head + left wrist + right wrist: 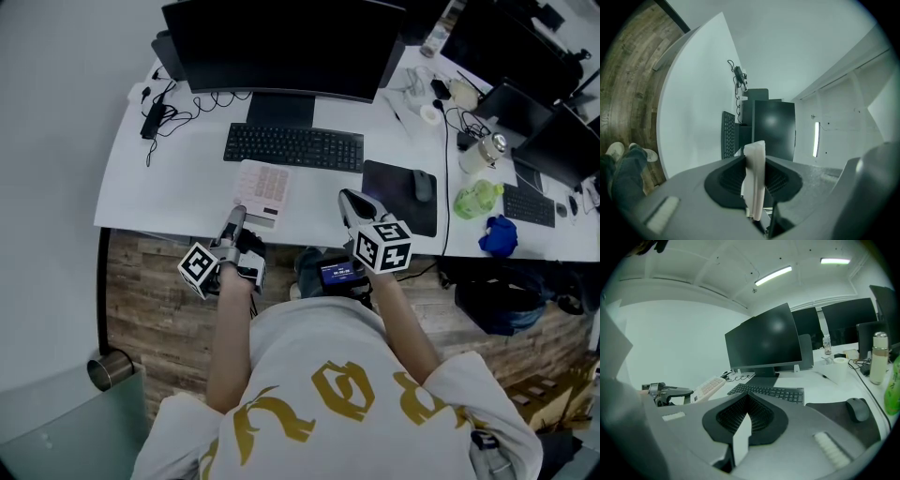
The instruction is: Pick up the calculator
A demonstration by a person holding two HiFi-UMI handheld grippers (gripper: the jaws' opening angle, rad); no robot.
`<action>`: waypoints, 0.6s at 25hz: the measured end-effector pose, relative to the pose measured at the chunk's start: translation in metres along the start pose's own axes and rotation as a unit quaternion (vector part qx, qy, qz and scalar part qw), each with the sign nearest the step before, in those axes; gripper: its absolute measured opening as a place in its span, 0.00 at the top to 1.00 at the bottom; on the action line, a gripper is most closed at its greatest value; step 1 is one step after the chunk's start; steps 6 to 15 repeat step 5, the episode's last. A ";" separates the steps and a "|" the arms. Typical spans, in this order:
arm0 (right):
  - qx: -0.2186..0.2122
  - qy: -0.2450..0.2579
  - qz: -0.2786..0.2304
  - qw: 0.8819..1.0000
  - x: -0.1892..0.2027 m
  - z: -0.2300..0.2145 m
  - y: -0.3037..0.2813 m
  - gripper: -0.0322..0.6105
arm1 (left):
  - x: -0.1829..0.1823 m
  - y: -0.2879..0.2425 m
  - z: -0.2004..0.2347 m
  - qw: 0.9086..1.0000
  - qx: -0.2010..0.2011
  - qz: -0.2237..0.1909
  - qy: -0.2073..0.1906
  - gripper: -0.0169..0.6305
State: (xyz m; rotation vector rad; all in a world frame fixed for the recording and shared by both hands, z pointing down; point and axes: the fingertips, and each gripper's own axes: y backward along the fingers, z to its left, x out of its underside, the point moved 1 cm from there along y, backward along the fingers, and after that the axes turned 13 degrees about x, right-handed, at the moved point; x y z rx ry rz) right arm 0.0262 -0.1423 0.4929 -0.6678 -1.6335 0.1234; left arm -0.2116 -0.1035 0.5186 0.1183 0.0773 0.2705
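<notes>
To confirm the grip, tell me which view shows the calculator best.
The head view: the calculator shows its whole key face, with the left claw on its near end. The left gripper view shows it only edge-on between the jaws; the right gripper view shows it small and slanted, at the left.

Ceiling strip lights (773, 275) glowing upper ctr; cool, dim cast; fisheye bending edges, corners going black, fg blurring.
</notes>
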 end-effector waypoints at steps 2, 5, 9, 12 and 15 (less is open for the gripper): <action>0.000 -0.001 0.000 1.000 0.000 0.000 0.000 0.91 | -0.002 0.001 0.003 1.000 -0.002 0.001 -0.004 0.67; 0.000 -0.003 0.001 1.000 -0.001 0.001 -0.002 0.91 | -0.006 0.001 0.006 1.000 -0.004 0.002 -0.010 0.67; 0.000 -0.003 0.001 1.000 -0.001 0.001 -0.002 0.91 | -0.006 0.001 0.006 1.000 -0.004 0.002 -0.010 0.67; 0.000 -0.003 0.001 1.000 -0.001 0.001 -0.002 0.91 | -0.006 0.001 0.006 1.000 -0.004 0.002 -0.010 0.67; 0.000 -0.003 0.001 1.000 -0.001 0.001 -0.002 0.91 | -0.006 0.001 0.006 1.000 -0.004 0.002 -0.010 0.67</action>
